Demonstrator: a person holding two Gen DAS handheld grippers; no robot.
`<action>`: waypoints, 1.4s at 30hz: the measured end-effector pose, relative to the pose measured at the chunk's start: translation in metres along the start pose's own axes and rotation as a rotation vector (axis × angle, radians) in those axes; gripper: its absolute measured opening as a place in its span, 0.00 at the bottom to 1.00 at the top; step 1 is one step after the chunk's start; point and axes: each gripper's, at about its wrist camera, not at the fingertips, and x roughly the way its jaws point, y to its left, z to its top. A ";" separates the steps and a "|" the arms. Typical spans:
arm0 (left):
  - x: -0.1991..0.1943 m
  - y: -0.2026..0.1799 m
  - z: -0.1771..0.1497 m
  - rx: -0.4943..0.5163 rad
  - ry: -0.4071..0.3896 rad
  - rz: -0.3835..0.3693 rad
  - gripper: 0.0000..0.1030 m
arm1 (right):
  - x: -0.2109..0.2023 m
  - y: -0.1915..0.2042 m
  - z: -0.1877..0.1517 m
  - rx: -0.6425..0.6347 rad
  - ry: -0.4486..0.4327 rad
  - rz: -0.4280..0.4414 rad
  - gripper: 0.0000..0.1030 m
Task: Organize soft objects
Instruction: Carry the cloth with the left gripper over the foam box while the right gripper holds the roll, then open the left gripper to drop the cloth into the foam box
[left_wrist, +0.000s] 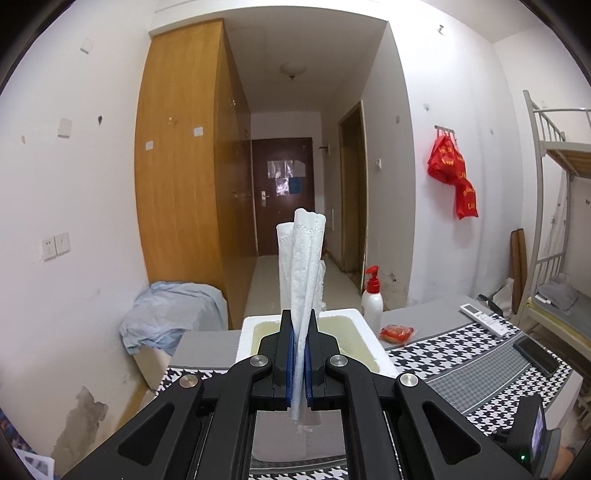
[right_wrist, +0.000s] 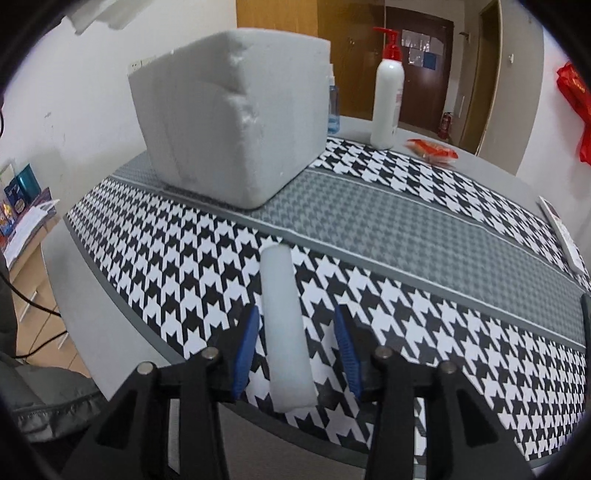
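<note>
My left gripper (left_wrist: 299, 325) is shut on a folded white cloth (left_wrist: 303, 266) that stands up between the blue pads, held above the open white foam box (left_wrist: 362, 325). In the right wrist view the same foam box (right_wrist: 229, 118) stands on the houndstooth mat (right_wrist: 424, 306). A white foam roll (right_wrist: 282, 325) lies on the mat between the pads of my right gripper (right_wrist: 295, 319), which is open; the pads do not touch the roll.
A white pump bottle with a red top (right_wrist: 387, 92) (left_wrist: 372, 299) and a red packet (right_wrist: 432, 149) (left_wrist: 397, 332) stand behind the box. A white remote (left_wrist: 484, 319) and a dark device (left_wrist: 535, 354) lie at the right. The table edge runs close below my right gripper.
</note>
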 end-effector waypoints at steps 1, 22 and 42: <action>0.002 0.001 0.000 0.003 0.007 -0.002 0.04 | 0.001 0.000 0.000 -0.001 0.004 -0.001 0.45; 0.064 0.007 0.001 -0.013 0.147 -0.018 0.04 | -0.007 0.001 -0.004 -0.026 -0.010 0.017 0.18; 0.094 0.006 -0.004 -0.005 0.208 0.006 0.90 | -0.038 -0.041 -0.003 0.162 -0.125 0.099 0.17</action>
